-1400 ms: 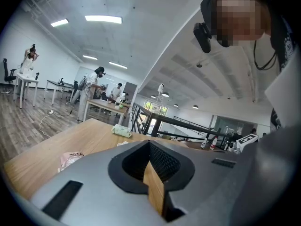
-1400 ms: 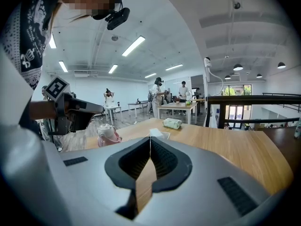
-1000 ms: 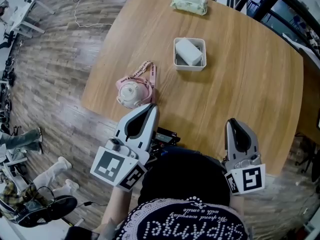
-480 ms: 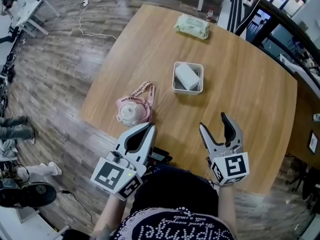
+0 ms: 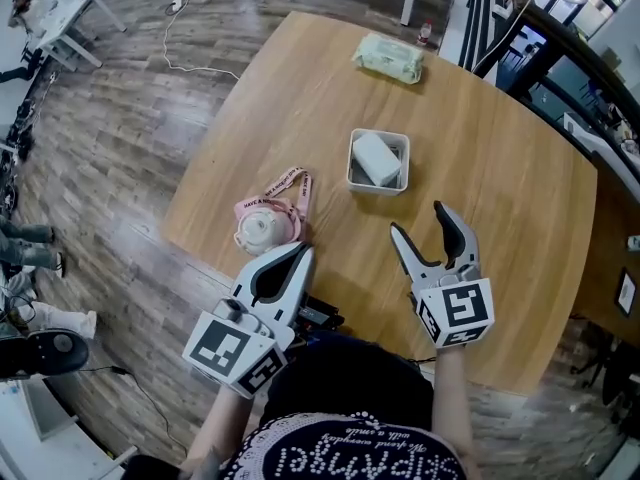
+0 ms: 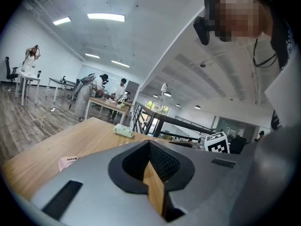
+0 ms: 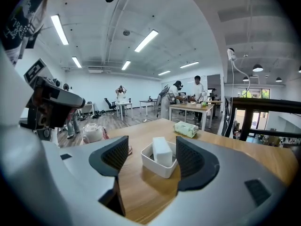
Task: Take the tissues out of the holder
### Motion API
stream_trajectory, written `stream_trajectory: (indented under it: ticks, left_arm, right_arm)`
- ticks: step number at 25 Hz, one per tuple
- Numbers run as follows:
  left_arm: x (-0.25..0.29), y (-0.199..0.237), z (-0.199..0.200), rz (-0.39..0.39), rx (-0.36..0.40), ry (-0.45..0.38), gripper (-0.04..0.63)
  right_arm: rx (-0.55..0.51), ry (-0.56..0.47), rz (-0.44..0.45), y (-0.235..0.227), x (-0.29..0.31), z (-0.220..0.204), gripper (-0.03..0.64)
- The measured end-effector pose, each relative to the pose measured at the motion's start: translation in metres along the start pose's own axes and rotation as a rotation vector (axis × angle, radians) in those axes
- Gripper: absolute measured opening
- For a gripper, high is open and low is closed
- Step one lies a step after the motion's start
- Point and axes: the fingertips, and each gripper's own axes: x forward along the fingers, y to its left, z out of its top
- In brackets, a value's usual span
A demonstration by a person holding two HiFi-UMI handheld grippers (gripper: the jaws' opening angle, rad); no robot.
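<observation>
2 tools. Left tool [image 5: 298,253] is sitting pressed together, empty, at the counter's [image 5: 500,168] near edge. Right tool [image 5: 418,220] has just been opening; its jaws are standing spread, empty, pointing at the 1 holder [image 5: 400,148] mid-counter. 1 tissues pack [image 5: 375,158] is lying tilted inside it. 1 green pack [image 5: 388,56] is lying at the far edge. 1 pink thing [image 5: 265,223] w/ strap is sitting near the left tool; can't tell what it is.

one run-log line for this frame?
left tongs: shut, empty | right tongs: just been opening, nothing between, facing holder | tissues: in holder, untouched
</observation>
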Motion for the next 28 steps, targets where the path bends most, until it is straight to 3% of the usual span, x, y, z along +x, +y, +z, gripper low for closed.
stream_trajectory:
  ticks: [20, 28]
  left_arm:
    - [0.001, 0.004, -0.007, 0.007, -0.021, 0.019, 0.005]
    - [0.004, 0.012, -0.008, 0.027, -0.036, 0.031, 0.005]
  right_arm:
    - [-0.031, 0.03, 0.017, -0.014, 0.036, 0.001, 0.299]
    - [-0.036, 0.093, 0.066, -0.017, 0.076, -0.009, 0.307]
